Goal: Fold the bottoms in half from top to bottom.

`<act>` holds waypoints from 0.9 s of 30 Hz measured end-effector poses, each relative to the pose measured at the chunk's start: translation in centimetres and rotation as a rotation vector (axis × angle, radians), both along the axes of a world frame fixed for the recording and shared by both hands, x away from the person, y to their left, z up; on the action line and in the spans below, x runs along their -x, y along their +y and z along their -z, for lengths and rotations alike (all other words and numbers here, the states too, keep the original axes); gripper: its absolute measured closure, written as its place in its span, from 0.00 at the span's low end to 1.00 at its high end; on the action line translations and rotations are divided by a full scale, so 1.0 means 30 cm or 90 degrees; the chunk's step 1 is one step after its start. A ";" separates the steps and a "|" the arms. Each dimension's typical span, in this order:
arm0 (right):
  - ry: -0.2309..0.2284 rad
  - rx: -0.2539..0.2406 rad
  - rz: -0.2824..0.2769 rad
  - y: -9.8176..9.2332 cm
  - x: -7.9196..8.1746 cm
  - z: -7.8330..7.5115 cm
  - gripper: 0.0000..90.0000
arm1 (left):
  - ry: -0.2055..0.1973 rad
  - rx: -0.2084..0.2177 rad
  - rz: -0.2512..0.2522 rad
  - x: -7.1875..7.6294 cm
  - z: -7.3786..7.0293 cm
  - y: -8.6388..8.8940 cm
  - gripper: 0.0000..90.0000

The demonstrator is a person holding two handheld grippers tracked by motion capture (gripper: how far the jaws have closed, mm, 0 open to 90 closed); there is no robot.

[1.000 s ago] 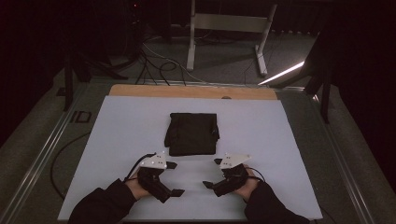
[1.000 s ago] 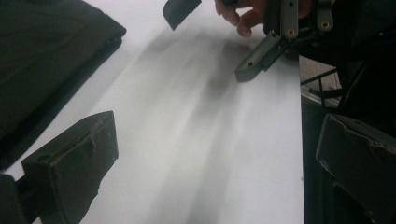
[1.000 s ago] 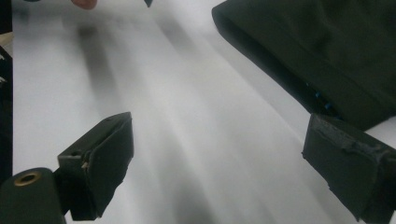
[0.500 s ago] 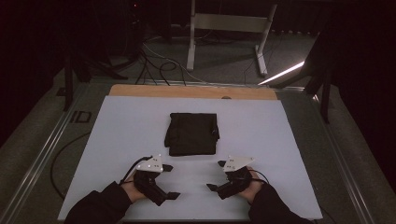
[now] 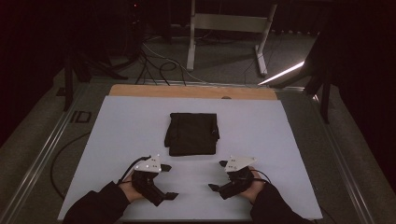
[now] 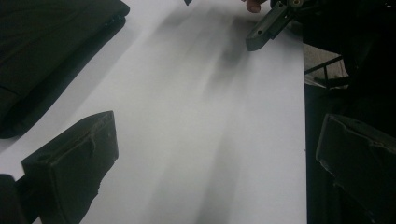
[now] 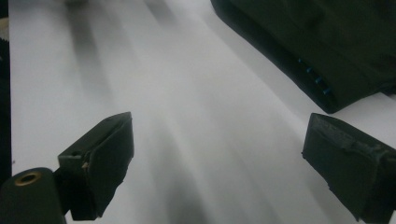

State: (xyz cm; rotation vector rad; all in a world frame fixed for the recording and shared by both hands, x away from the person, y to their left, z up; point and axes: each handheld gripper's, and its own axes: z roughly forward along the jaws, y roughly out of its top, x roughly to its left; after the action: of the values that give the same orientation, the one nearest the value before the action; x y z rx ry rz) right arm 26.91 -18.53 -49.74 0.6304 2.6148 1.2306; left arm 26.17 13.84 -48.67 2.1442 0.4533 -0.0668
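A folded black cloth (image 5: 192, 133) lies flat in the middle of the white table sheet (image 5: 121, 126). Both grippers hover near the front edge, short of the cloth and apart from it. My left gripper (image 5: 170, 182) is open, its jaws wide with nothing between them (image 6: 215, 163); the cloth (image 6: 46, 46) shows at its upper left and a jaw of the other gripper (image 6: 266, 28) at the top. My right gripper (image 5: 216, 176) is also open and empty (image 7: 224, 163), with the cloth's edge (image 7: 317, 46) at its upper right.
A wooden strip (image 5: 187, 91) runs along the sheet's far edge. Beyond the table lie cables (image 5: 159, 65) and a metal stand (image 5: 229, 32) on the floor. A metal rail (image 5: 42, 154) borders the left side. Bare sheet surrounds the cloth.
Both grippers have drawn back slightly toward the front edge and a little farther apart. The cloth has not moved.
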 end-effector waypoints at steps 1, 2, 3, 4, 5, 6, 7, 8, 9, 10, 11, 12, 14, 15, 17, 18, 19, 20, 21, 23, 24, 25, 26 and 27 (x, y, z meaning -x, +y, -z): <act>-0.002 -0.001 0.003 -0.004 0.000 -0.003 0.10 | -0.003 0.000 -0.004 0.003 -0.003 0.007 0.00; -0.003 -0.003 0.007 -0.008 0.001 -0.004 0.10 | -0.003 0.000 -0.004 0.003 -0.003 0.007 0.00; -0.004 -0.005 0.008 -0.012 0.000 -0.005 0.10 | -0.002 0.001 -0.007 0.005 -0.004 0.016 0.00; -0.002 -0.006 0.012 -0.014 0.001 -0.006 0.10 | -0.002 0.001 -0.007 0.005 -0.004 0.016 0.00; -0.003 -0.004 0.012 -0.016 0.002 -0.006 0.10 | -0.004 0.001 -0.009 0.006 -0.004 0.021 0.00; -0.002 -0.004 0.012 -0.019 0.004 -0.007 0.10 | -0.004 0.000 -0.010 0.008 -0.006 0.028 0.00; -0.001 -0.004 0.013 -0.022 0.006 -0.008 0.10 | -0.006 0.001 -0.016 0.013 -0.007 0.042 0.00; -0.006 -0.003 0.012 -0.028 0.008 -0.008 0.10 | -0.006 0.001 -0.016 0.013 -0.007 0.042 0.00; -0.006 -0.003 0.012 -0.028 0.008 -0.008 0.10 | -0.007 0.002 -0.019 0.015 -0.008 0.051 0.00; -0.006 -0.003 0.012 -0.028 0.008 -0.008 0.10 | -0.007 0.002 -0.019 0.015 -0.008 0.051 0.00; -0.004 -0.005 0.017 -0.032 0.010 -0.009 0.10 | -0.006 0.003 -0.024 0.019 -0.008 0.069 0.00; -0.005 -0.008 0.021 -0.046 0.012 -0.012 0.10 | -0.005 0.003 -0.028 0.022 -0.008 0.077 0.00; -0.007 -0.012 0.032 -0.061 0.016 -0.014 0.10 | -0.004 0.004 -0.036 0.025 -0.007 0.096 0.00; -0.008 -0.012 0.035 -0.075 0.017 -0.016 0.10 | -0.004 0.005 -0.043 0.028 -0.007 0.113 0.00; -0.010 -0.016 0.043 -0.091 0.020 -0.017 0.10 | -0.002 0.007 -0.049 0.031 -0.008 0.130 0.00; -0.008 -0.016 0.047 -0.099 0.022 -0.018 0.10 | -0.004 0.005 -0.054 0.033 -0.008 0.139 0.00; -0.010 -0.013 0.053 -0.107 0.025 -0.020 0.10 | -0.004 0.005 -0.054 0.033 -0.008 0.139 0.00; -0.010 -0.013 0.053 -0.107 0.025 -0.020 0.10 | -0.002 0.004 -0.057 0.034 -0.007 0.148 0.00; -0.012 -0.017 0.057 -0.114 0.026 -0.020 0.10 | -0.001 0.002 -0.059 0.034 -0.006 0.156 0.00; -0.010 -0.018 0.063 -0.129 0.028 -0.024 0.10 | -0.002 0.000 -0.066 0.036 -0.004 0.172 0.00; -0.010 -0.022 0.070 -0.142 0.029 -0.026 0.10 | 0.001 0.000 -0.069 0.037 -0.004 0.187 0.00; -0.014 -0.020 0.074 -0.149 0.030 -0.026 0.10 | 0.001 0.000 -0.069 0.037 -0.004 0.187 0.00; -0.013 -0.017 0.078 -0.157 0.031 -0.027 0.10 | 0.004 -0.001 -0.073 0.039 -0.003 0.200 0.00; -0.013 -0.017 0.078 -0.157 0.031 -0.027 0.10 | 0.004 -0.001 -0.073 0.039 -0.003 0.200 0.00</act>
State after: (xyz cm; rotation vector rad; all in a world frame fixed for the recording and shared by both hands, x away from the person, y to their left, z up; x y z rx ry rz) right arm 25.97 -23.25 -48.92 0.7669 2.5063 1.2296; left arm 25.00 19.84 -48.58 2.1150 0.5788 -0.0078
